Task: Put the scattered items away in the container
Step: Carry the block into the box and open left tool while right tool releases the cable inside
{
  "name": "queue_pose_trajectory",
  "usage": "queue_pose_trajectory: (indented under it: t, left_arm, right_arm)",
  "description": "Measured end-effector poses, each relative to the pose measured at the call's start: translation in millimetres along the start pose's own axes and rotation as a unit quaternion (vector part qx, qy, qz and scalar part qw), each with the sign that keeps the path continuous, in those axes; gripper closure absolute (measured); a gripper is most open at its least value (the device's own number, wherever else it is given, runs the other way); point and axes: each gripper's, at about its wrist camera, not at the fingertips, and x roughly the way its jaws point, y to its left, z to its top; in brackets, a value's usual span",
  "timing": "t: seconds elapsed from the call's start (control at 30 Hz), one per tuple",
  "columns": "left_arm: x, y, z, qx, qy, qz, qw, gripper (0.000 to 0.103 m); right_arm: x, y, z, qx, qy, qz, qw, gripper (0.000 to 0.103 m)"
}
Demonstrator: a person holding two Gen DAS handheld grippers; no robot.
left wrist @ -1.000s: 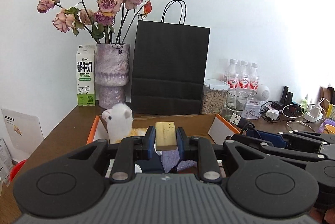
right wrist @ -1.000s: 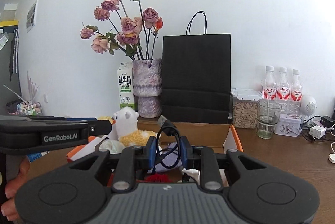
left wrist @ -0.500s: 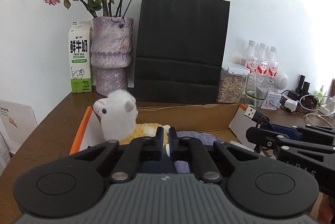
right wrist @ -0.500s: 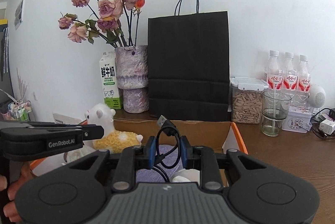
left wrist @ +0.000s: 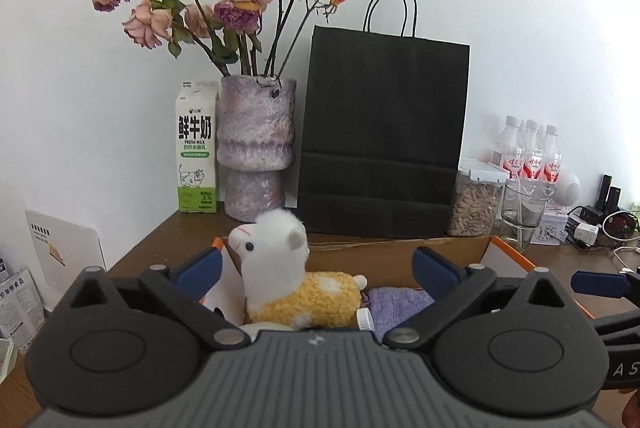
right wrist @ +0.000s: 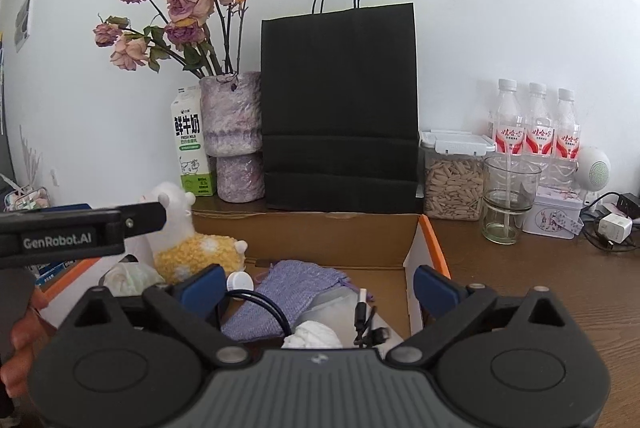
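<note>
While both sets of jaws have just been opening and now stand spread with nothing between them, the cable lies loose in the box, directly below the right gripper. The left gripper hangs over the alpaca at the box's left end. Any item left outside is out of view, so I cannot tell which hand is nearer.

The box floor is being hidden by the right gripper; beside the box, the cable is being partly covered.
</note>
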Motion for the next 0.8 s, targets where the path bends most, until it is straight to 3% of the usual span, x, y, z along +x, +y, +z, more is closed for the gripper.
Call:
queue_pose_trajectory:
  t: [0.2, 0.43, 0.8]
  left_arm:
    - [-4, -2, -1, 0.003, -0.023, 0.011, 0.9997, 0.000]
    - [-2, -3, -11, 0.012, -0.006, 0.005, 0.9999, 0.000]
    - [-13, -2, -30, 0.028, -0.024, 0.004, 0.9993, 0.000]
  right_arm:
    - [0, 2, -3, -0.006, 0.005, -0.004, 1.000, 0.002]
    - [-2, 2, -9, -0.017, 0.008, -0.012, 1.000, 0.002]
    - [-12, 3, -20, -0.023, 0.002, -0.019, 1.000, 0.002]
